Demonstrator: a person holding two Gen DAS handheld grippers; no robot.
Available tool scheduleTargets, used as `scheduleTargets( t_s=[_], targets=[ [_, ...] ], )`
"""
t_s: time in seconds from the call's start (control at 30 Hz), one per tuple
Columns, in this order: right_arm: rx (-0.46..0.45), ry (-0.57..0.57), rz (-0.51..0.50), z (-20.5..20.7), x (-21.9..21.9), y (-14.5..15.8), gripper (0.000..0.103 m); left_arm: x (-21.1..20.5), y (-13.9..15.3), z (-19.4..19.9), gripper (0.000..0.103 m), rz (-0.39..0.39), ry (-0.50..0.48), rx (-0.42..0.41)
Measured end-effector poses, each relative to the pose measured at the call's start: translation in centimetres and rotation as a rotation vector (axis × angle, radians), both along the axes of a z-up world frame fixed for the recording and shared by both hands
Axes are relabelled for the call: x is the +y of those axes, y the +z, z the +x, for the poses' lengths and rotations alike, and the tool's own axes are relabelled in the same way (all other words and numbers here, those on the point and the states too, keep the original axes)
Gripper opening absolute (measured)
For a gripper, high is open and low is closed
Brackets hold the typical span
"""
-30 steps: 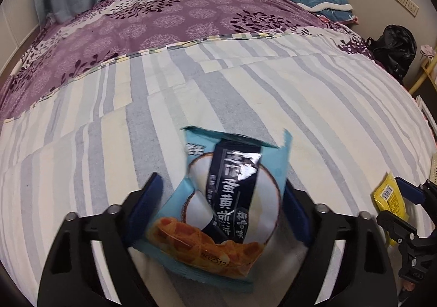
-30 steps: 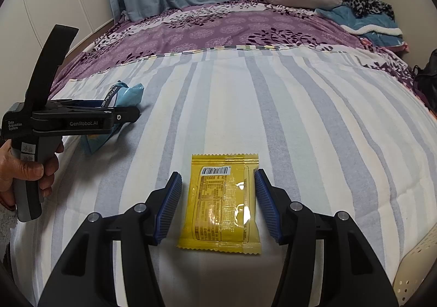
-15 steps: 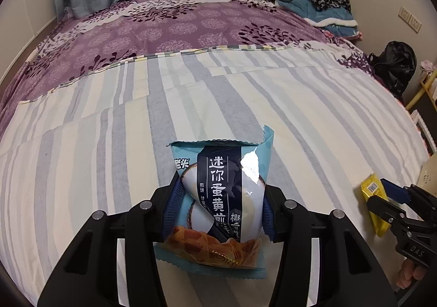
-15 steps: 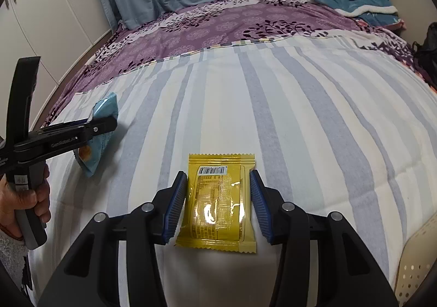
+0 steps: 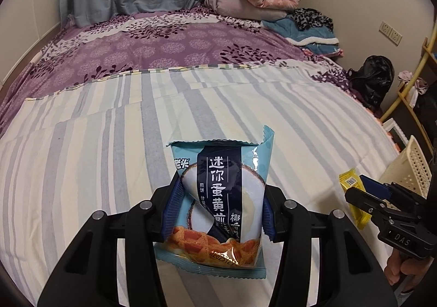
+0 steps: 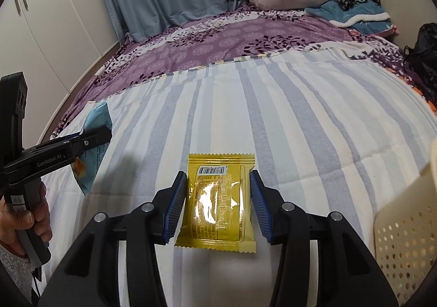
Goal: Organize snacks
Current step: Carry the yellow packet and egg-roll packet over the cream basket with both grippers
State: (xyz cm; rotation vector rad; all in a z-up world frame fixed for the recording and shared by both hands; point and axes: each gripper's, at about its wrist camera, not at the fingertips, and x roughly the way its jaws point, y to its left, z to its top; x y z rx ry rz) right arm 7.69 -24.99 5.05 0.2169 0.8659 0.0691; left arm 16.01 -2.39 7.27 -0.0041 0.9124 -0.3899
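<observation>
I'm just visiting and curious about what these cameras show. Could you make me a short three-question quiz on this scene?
1. True or false: the left gripper is shut on the blue snack packet.
2. What colour is the packet between the right gripper fingers?
3. The cream perforated basket sits at the bed's: A) near right edge B) far left corner C) centre

Key: 1 true; 2 yellow; 3 A
</observation>
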Motion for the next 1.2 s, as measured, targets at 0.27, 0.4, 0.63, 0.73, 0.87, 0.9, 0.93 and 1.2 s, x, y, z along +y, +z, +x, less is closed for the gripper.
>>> scheduleTargets(
  t_s=[0.27,0.4,0.63,0.73,0.87,0.9,0.93,1.2],
  targets=[
    [-0.070,-0.022,-0.016,-4.2,-1.4,3.7,0.047,-1.2,2.8,-3.9,0.051,-0.031,-0.017,-0.041],
    [-0.107,-0.043,-0.020,-6.3,-2.5,5.5,0.047,-2.3,4.0,-5.7,0.051,-0.043,-0.031,-0.056],
    [-0.154,-0.094,-0.039,-10.1,-5.0,7.7,0.047,-4.3,5.6,-8.4,0.051,-0.057,-0.072,-0.082],
    [-0.167,-0.130,-0.048,-11.9,-6.6,8.2,0.047,-5.4,6.3,-9.4,0.051,-0.063,-0.100,-0.091],
    [-0.168,-0.189,-0.056,-14.2,-9.1,8.6,0.047,-7.1,7.1,-10.5,0.051,-0.070,-0.140,-0.099],
    [-0.167,-0.207,-0.056,-14.9,-9.9,8.6,0.047,-7.6,7.3,-10.8,0.051,-0.071,-0.150,-0.101],
    [-0.166,-0.226,-0.054,-15.5,-10.7,8.7,0.047,-8.0,7.4,-11.1,0.051,-0.072,-0.160,-0.101],
    [-0.156,-0.362,-0.060,-19.6,-16.4,8.4,0.047,-11.6,8.1,-12.8,0.051,-0.073,-0.223,-0.096]
  ],
)
